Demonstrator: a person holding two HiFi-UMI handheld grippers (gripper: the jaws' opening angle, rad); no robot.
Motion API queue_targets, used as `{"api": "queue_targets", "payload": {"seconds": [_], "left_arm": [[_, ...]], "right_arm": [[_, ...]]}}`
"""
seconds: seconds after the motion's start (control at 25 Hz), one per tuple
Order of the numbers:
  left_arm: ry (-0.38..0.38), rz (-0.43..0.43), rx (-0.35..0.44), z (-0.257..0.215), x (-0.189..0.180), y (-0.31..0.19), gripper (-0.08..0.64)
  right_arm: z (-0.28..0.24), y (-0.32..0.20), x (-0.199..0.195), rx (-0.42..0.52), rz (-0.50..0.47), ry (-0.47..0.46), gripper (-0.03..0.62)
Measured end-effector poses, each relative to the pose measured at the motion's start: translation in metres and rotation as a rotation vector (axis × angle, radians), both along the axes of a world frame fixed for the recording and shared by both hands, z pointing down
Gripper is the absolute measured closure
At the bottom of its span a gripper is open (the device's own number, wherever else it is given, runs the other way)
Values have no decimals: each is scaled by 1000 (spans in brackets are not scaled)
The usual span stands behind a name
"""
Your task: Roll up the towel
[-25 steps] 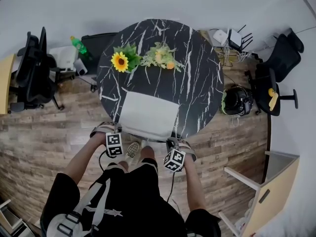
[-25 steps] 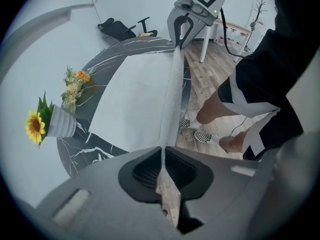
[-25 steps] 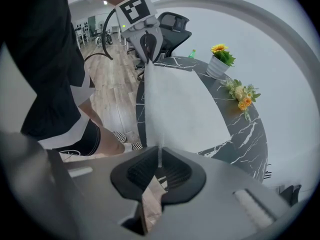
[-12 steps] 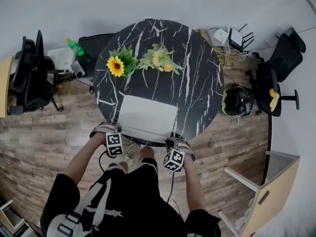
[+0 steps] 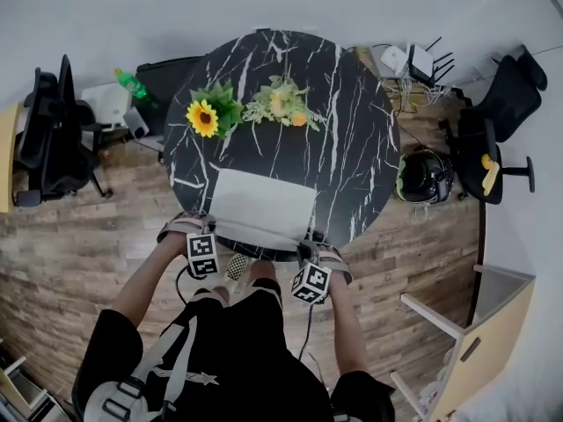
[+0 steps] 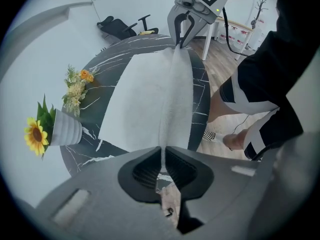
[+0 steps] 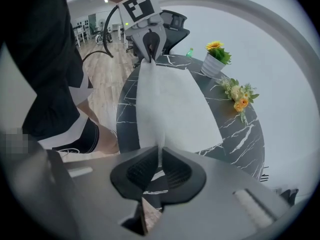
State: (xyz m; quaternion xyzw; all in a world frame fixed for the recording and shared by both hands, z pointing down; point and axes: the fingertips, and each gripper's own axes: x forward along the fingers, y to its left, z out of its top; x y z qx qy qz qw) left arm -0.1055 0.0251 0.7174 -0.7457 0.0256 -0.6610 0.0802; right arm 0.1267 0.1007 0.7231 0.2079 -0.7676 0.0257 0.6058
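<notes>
Head view: the white towel (image 5: 262, 202) lies flat on the near half of the round marble table (image 5: 347, 130). Its near hem runs from 9 to 3 o'clock, and the rest of the cloth extends toward 12 o'clock. The left gripper (image 5: 208, 230) holds the near-left corner and the right gripper (image 5: 308, 248) holds the near-right corner, so both are equally close to the work. Against the earlier frames, the hem has moved off the table rim toward 12 o'clock and the visible cloth is shorter. Left gripper view: the left gripper (image 6: 162, 158) has its jaws nearly closed, pinching the hem. The towel (image 6: 142, 91) stretches toward 12 o'clock as far as the right gripper (image 6: 180, 43). Right gripper view: the right gripper (image 7: 160, 158) also has its jaws clamped on the hem. The towel (image 7: 172, 106) is taut up to the left gripper (image 7: 149, 58).
</notes>
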Motion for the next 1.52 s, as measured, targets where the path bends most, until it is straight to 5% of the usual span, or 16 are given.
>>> {"api": "queue_targets", "payload": {"seconds": [0.32,0.48,0.84,1.16,1.52], "left_arm": [[-17,3,24,14,3,-8,522],[-7,-28,48,17,3,-11,512],[49,-124,81,5,-6,-23,380],[80,-99,107,-10,-11,-1,380],[49,-7,112,1,-5,15,387]], "right_arm": [[8,-10,4,5,38,9,557],[8,-17,9,46,103,14,500],[-7,-29,15,124,150,44,402],[-29,-15,5,182,120,46,402],[-10,14,-15,121,53,42,417]]}}
